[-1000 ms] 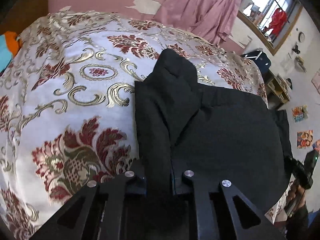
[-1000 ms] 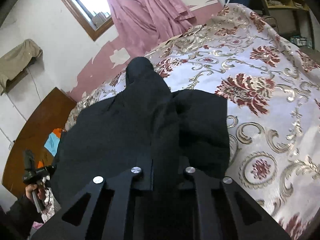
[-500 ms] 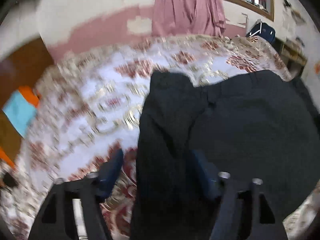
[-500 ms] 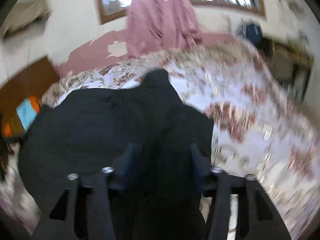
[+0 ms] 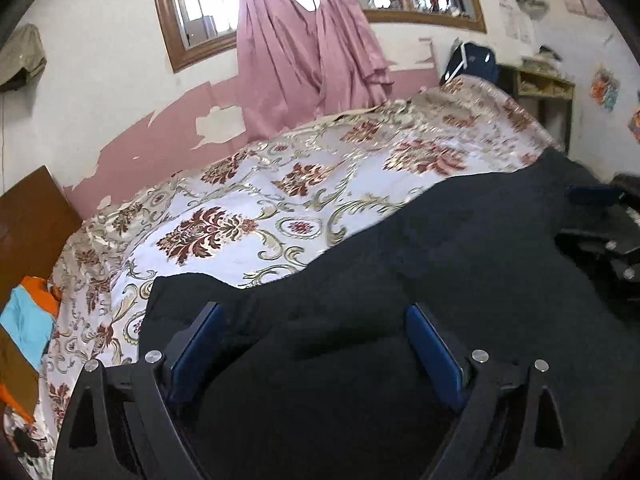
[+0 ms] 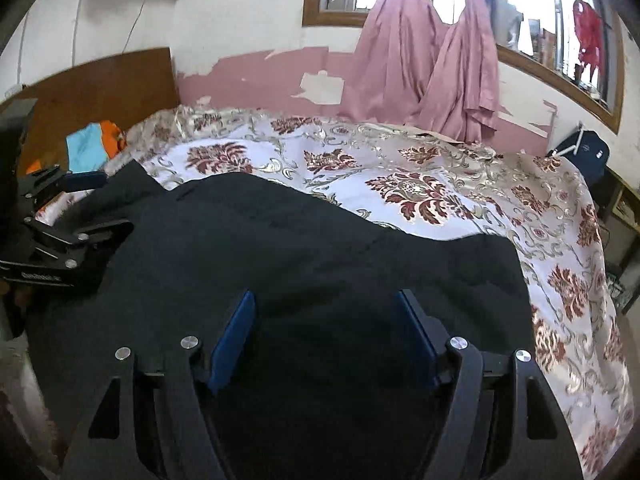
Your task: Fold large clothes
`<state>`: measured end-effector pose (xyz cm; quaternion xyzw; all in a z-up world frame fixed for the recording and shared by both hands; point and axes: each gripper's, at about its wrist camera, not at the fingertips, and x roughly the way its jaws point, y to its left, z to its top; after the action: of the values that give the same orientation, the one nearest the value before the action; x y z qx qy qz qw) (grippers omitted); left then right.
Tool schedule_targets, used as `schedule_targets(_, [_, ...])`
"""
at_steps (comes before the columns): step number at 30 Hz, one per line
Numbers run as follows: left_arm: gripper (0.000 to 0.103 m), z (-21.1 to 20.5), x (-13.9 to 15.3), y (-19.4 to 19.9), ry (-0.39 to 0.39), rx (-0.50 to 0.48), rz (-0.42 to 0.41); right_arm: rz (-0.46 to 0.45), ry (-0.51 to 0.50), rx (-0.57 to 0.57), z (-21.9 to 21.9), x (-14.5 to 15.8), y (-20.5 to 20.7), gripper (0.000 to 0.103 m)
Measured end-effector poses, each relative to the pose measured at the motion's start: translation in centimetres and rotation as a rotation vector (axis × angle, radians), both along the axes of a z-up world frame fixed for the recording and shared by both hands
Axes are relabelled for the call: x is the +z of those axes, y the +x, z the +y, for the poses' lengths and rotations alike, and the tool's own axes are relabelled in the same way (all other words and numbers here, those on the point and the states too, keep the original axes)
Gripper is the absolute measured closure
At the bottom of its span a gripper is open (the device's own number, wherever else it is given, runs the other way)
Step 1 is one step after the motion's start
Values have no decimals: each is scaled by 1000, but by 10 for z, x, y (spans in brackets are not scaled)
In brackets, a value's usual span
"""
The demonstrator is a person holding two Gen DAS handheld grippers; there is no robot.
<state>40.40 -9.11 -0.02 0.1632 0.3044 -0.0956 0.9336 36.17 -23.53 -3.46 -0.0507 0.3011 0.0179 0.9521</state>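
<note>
A large black garment lies spread across the near side of the bed. My left gripper hovers over its left part. Its jaws are opening and stand wide apart; the cloth lies below them, untouched by the blue pads. My right gripper hovers over the garment's right part, jaws also opening, with the pads clear of the fabric. Each gripper shows in the other's view: the right gripper at the far right edge, the left gripper at the far left.
The bed wears a white cover with red and gold flowers. Pink curtains hang under a window on the far wall. A wooden headboard with blue and orange cloth stands at the left. A shelf stands at the right.
Both grippers let go of the black cloth and opened wide. Both rolled level and drew back, and the lifted fold now lies flatter on the bed.
</note>
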Motion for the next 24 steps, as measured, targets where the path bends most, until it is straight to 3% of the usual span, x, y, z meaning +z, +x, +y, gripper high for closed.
schedule_targets(3, [7, 5, -10, 15, -1, 57, 10, 8, -13, -47, -12, -7, 16, 31])
schedule_targets(5, [2, 17, -15, 27, -46, 112, 47, 33, 25, -107, -30, -14, 27, 31])
schedule_targets(10, [0, 52, -31, 57, -227, 133, 178, 100, 244, -146, -67, -38, 42, 31])
schedule_targets(14, [0, 65, -53, 79, -343, 141, 272, 109, 302, -136, -73, -58, 49, 30])
schedule_targets(24, [0, 69, -77, 94, -455, 134, 274, 83, 416, -121, -85, -83, 69, 28])
